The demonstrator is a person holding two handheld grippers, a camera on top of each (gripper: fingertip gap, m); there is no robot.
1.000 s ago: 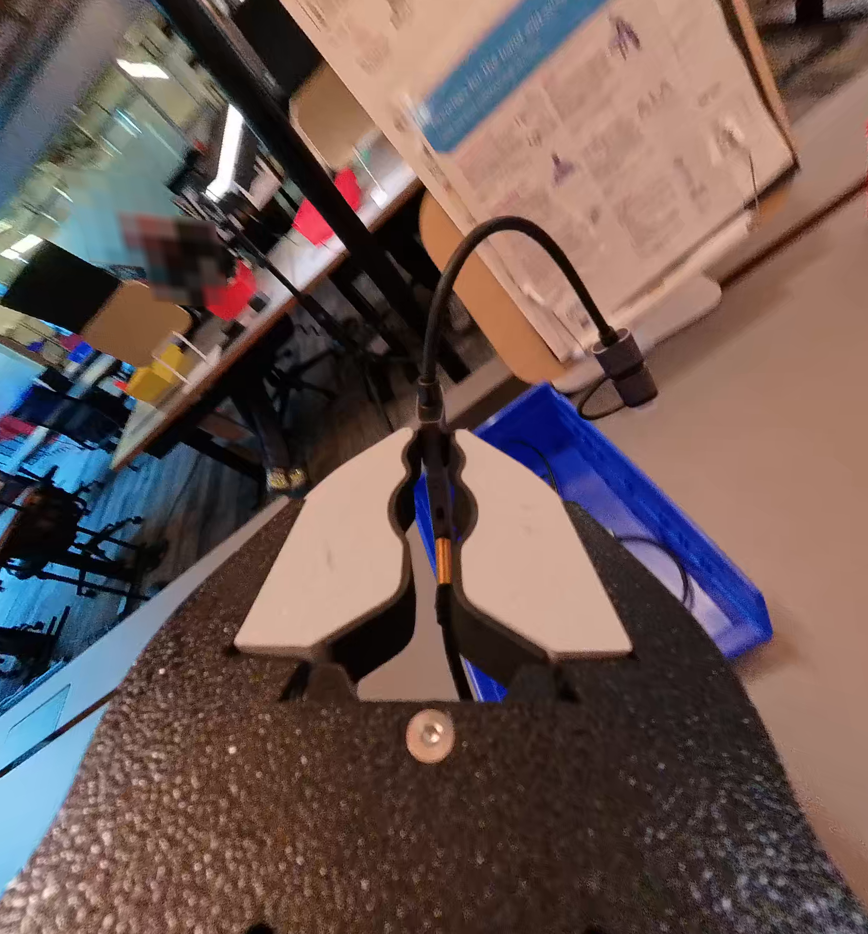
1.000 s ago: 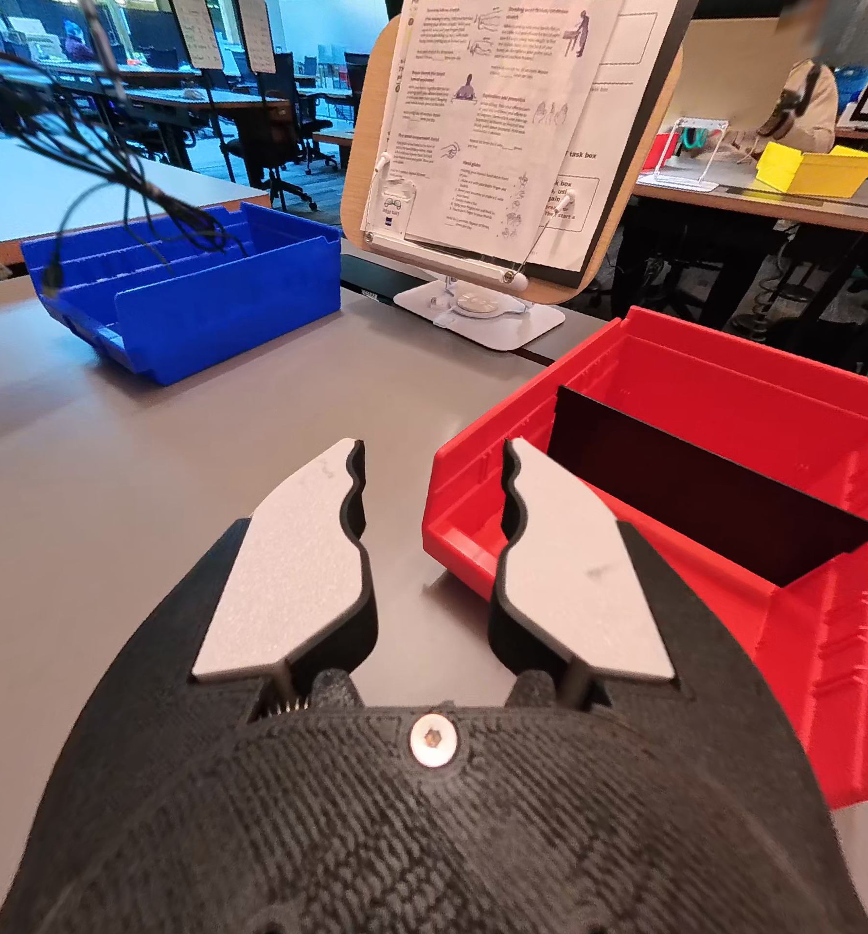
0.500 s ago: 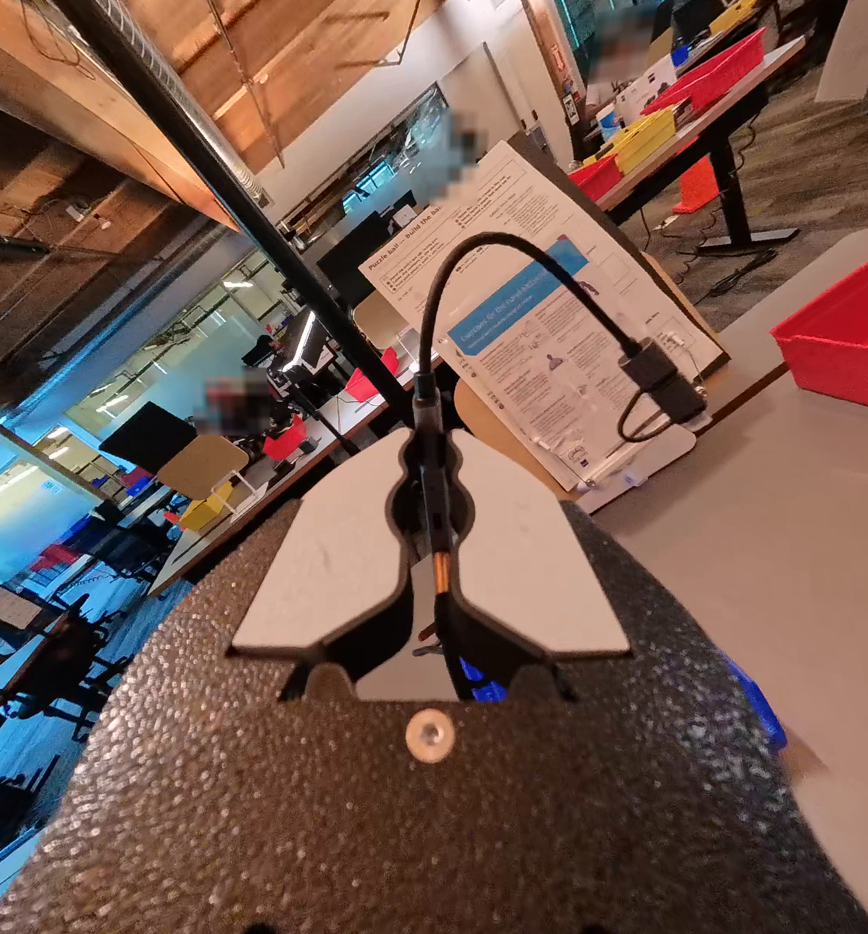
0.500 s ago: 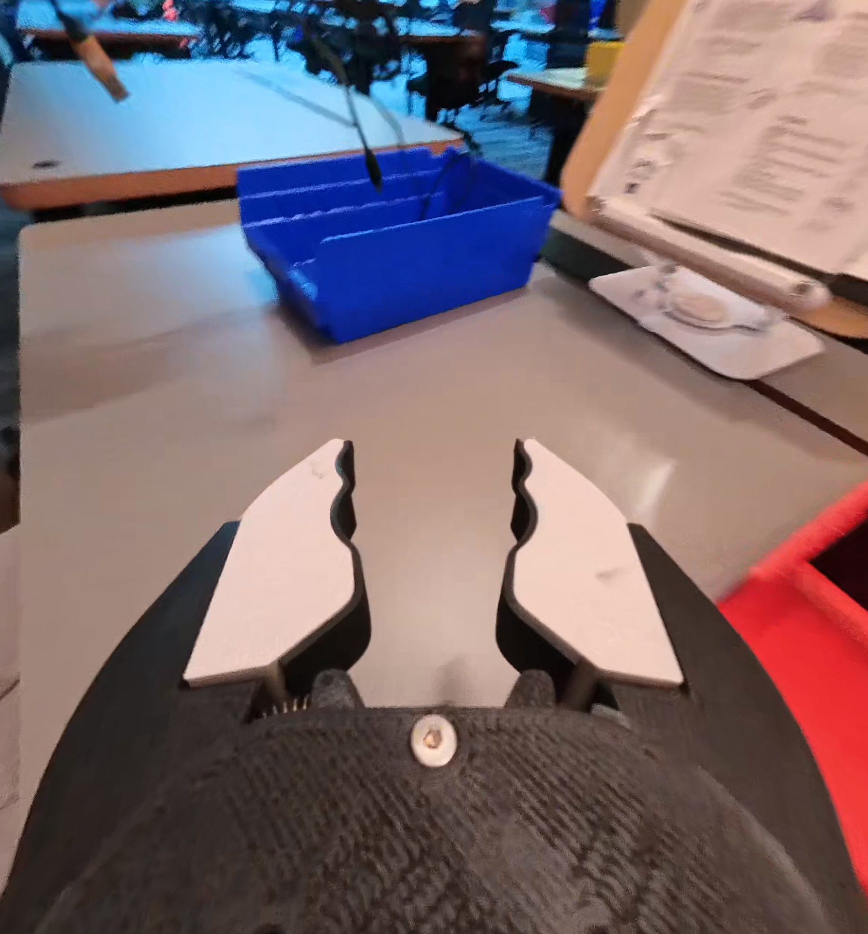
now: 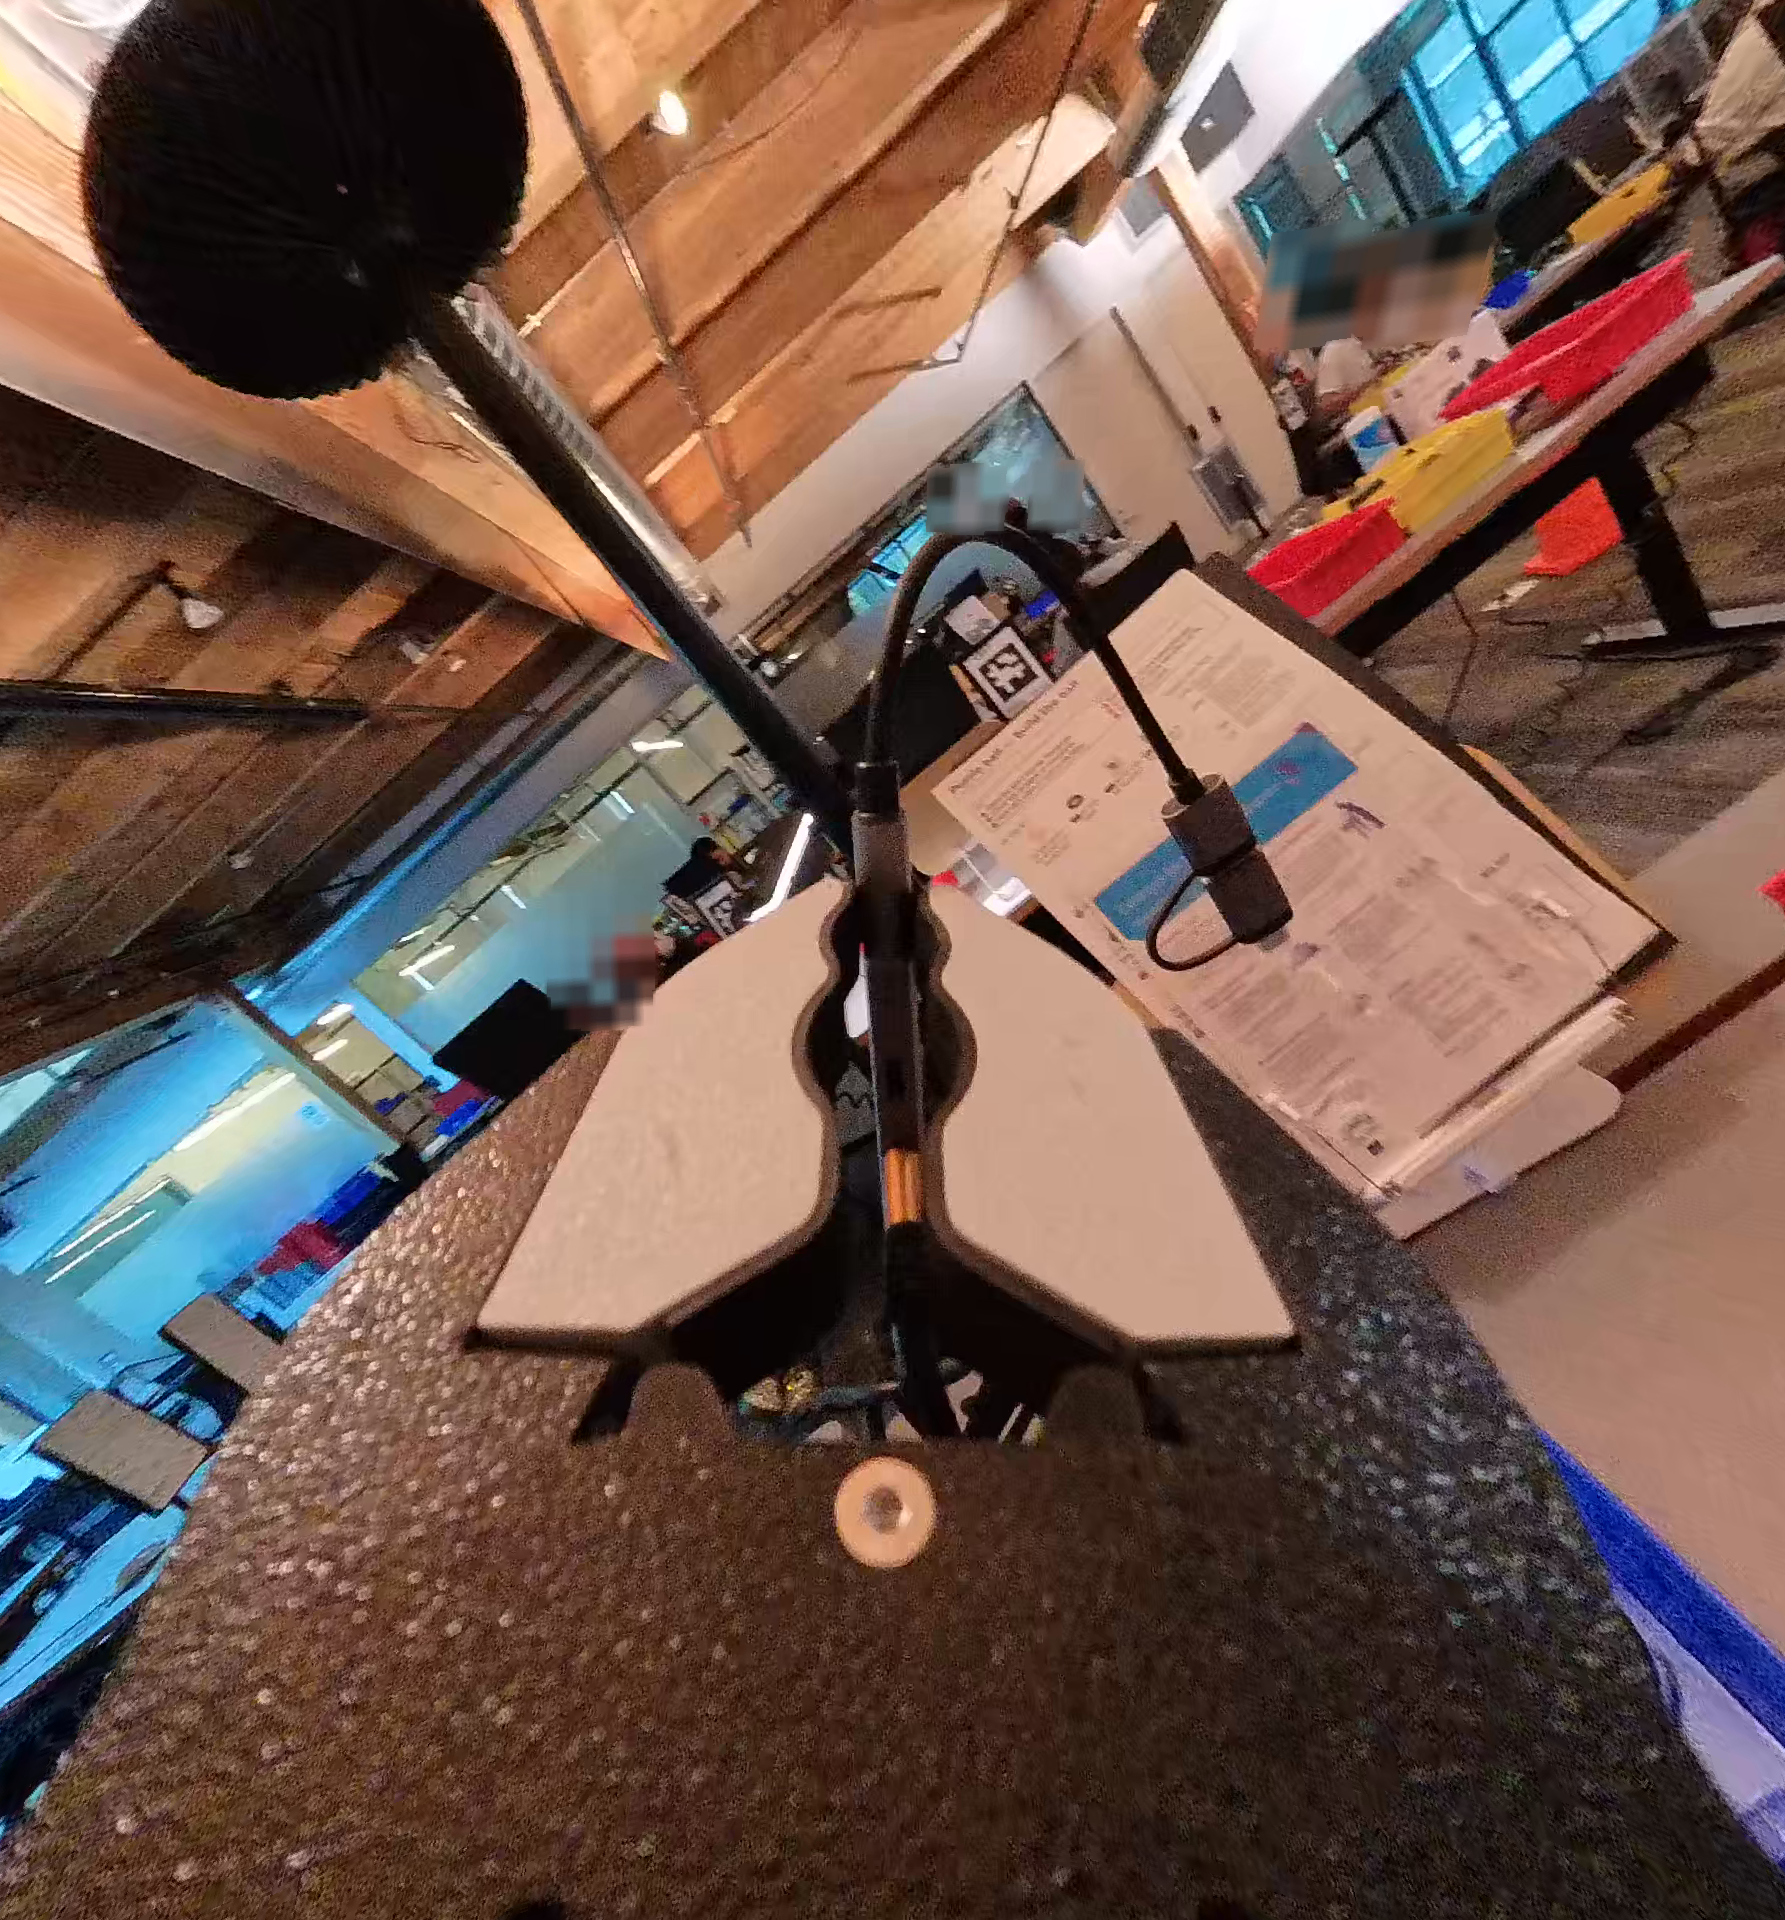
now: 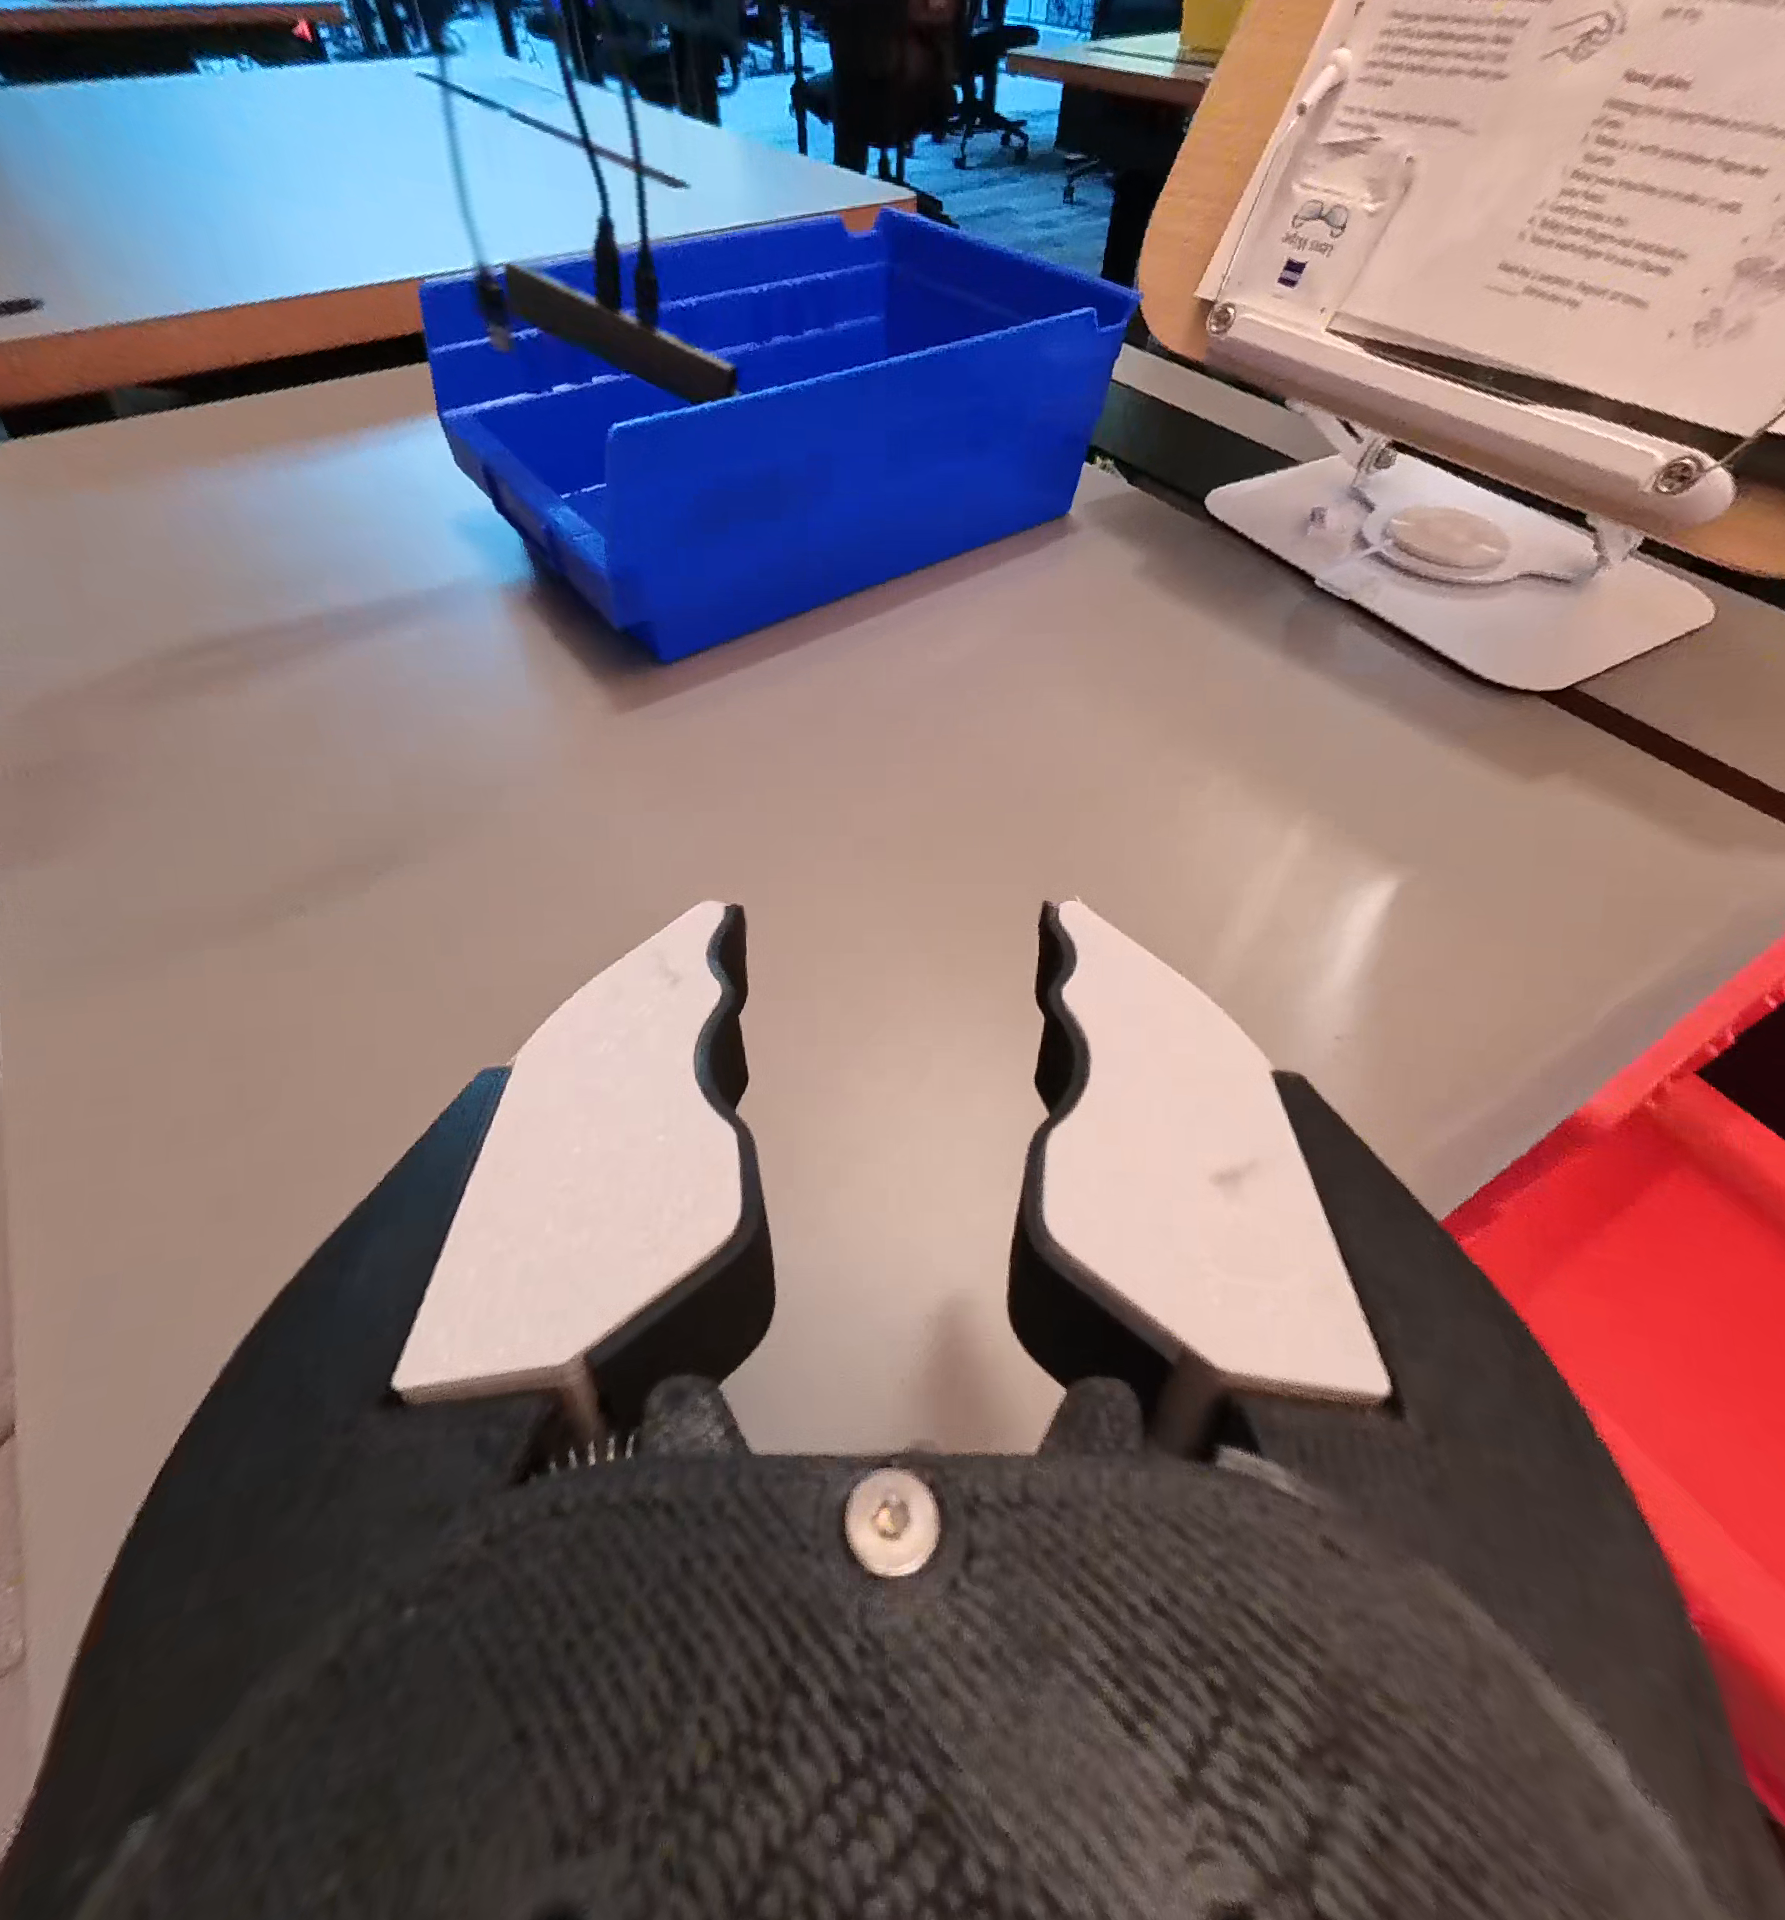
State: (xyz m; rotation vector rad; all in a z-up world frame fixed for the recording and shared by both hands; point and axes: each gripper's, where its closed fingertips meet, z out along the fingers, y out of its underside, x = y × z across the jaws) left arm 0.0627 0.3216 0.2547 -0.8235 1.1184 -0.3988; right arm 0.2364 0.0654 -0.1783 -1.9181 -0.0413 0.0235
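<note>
The left gripper [image 5: 883, 997] was raised clear of the bench, its jaws clamped on a thin black cable [image 5: 1033, 582] — a stiff arch ending in a blocky dark connector [image 5: 1226, 868]. The right gripper [image 6: 890, 961] was held low over the smooth grey bench [image 6: 867, 748], jaws apart and empty; beyond, a ribbed blue bin [image 6: 836, 457] — cable ends dangled above it.
</note>
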